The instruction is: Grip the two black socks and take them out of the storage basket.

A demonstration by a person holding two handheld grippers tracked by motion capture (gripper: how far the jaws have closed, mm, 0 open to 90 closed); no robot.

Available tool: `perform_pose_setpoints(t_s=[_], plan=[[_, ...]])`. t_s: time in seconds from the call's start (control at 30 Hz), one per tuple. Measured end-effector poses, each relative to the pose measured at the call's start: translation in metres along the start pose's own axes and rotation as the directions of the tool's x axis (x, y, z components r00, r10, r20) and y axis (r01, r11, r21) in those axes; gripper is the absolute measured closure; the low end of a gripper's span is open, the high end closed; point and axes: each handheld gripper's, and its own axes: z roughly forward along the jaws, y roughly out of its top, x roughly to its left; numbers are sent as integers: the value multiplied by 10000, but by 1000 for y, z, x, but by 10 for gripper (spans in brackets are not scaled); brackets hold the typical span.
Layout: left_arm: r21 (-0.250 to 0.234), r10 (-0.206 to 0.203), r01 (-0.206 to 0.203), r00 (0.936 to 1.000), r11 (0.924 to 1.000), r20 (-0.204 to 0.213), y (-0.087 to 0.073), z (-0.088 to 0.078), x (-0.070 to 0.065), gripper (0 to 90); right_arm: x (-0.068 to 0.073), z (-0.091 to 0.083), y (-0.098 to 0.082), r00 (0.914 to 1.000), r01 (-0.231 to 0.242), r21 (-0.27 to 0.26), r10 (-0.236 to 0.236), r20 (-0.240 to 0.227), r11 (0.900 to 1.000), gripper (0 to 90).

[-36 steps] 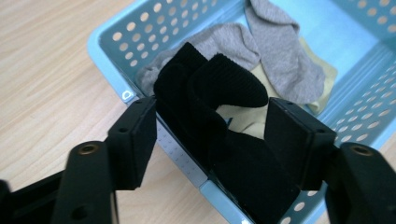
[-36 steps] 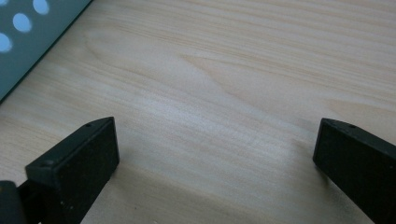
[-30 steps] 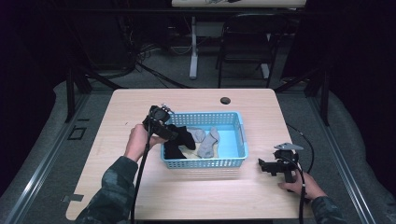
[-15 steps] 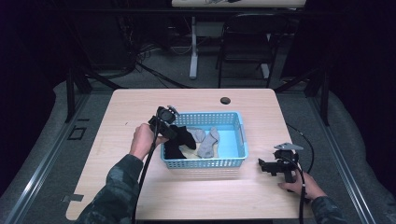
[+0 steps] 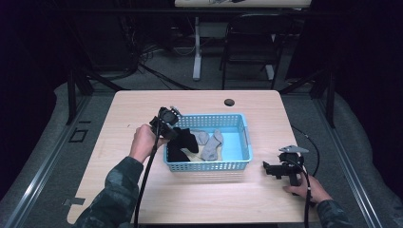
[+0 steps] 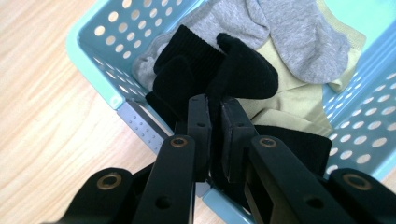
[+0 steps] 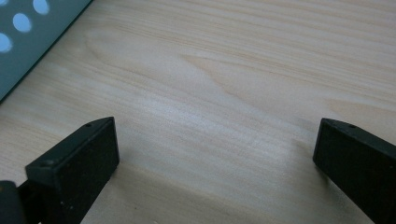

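Note:
A light-blue perforated basket [image 5: 247,137] sits mid-table with socks in it. At its left rim my left gripper [image 5: 172,129] points down into it. In the left gripper view, the jaws of the left gripper [image 6: 215,105] have just been closing and are shut on a fold of a black sock [image 6: 243,70], which bunches up beyond the tips. Grey socks [image 6: 289,37] and a pale yellow-green sock [image 6: 289,102] lie behind it. My right gripper [image 5: 267,168] rests near the table's front right, open over bare wood [image 7: 215,135].
A small dark round disc [image 5: 229,102] lies near the table's far edge. A corner of the basket [image 7: 23,32] shows at the upper left of the right gripper view. Cables trail from both grippers toward the front edge. Dark chairs and table legs stand beyond the table.
The left gripper has edged slightly toward the basket's left rim, and the black sock beneath it has bunched up. The right gripper has stayed in place.

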Motion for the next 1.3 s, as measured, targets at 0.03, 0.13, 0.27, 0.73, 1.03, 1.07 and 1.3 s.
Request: perform_pose_setpoints(t_s=[0.03,0.13,0.27,0.73,1.03,1.07,1.3], plan=[[-81,68,-68,10000,9999,-13,1,-4,-1,840,0,0,0,10000,-4,-8,4,0,10000,0],[-304,104,-104,9999,9995,-9,4,-11,-1,841,0,0,0,10000,2,1,-2,-1,10000,0],[-518,58,-59,10000,9986,-16,7,-18,-1,842,0,0,0,10000,-3,-3,3,-3,10000,0],[-1252,250,-248,9997,9918,-3,24,-51,0,842,0,0,0,10000,-3,0,3,2,10000,0],[-1653,303,-285,9995,9858,83,33,-72,4,842,0,0,0,10000,-8,1,8,-2,10000,0],[-1675,323,-309,9995,9854,57,34,-74,3,842,0,0,0,10000,-8,1,8,-2,10000,0],[-1940,328,-338,9994,9804,-83,38,-92,4,843,0,0,0,10000,-8,-2,8,3,10000,0]])
